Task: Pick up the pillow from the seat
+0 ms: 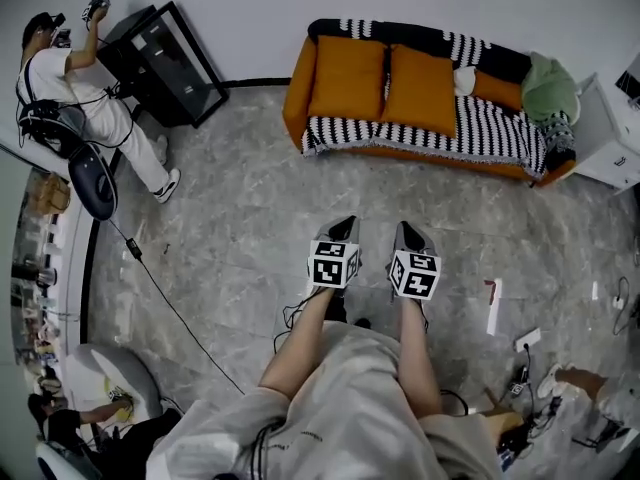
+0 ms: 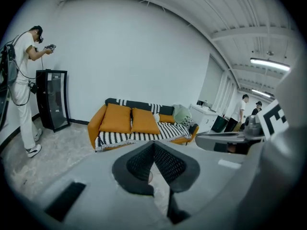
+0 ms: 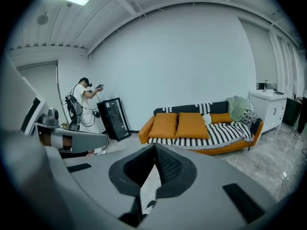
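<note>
Two orange square fabric pillows, the left pillow [image 1: 348, 76] and the right pillow [image 1: 422, 90], lean side by side against the backrest of one orange sofa [image 1: 296, 93] draped with a black-and-white striped throw [image 1: 480, 133], upper centre of the head view. One further orange pillow [image 1: 497, 88] and one small white cushion [image 1: 464, 80] lie to their right, partly hidden. At lower centre are the left gripper [image 1: 345, 226] and the right gripper [image 1: 408, 230], each with its jaws pressed together on nothing. The pillows lie straight ahead of both, well apart across the grey marbled floor [image 1: 240, 228]. The sofa's long axis runs left to right across the frame, roughly square to the jaws' heading. The left pillow lines up with the left gripper, the right pillow with the right; neither looks within reach, so an approach and an opening of the jaws appear due first. One person in white [image 1: 85, 98] stands upper left beside one black cabinet [image 1: 165, 63].
</note>
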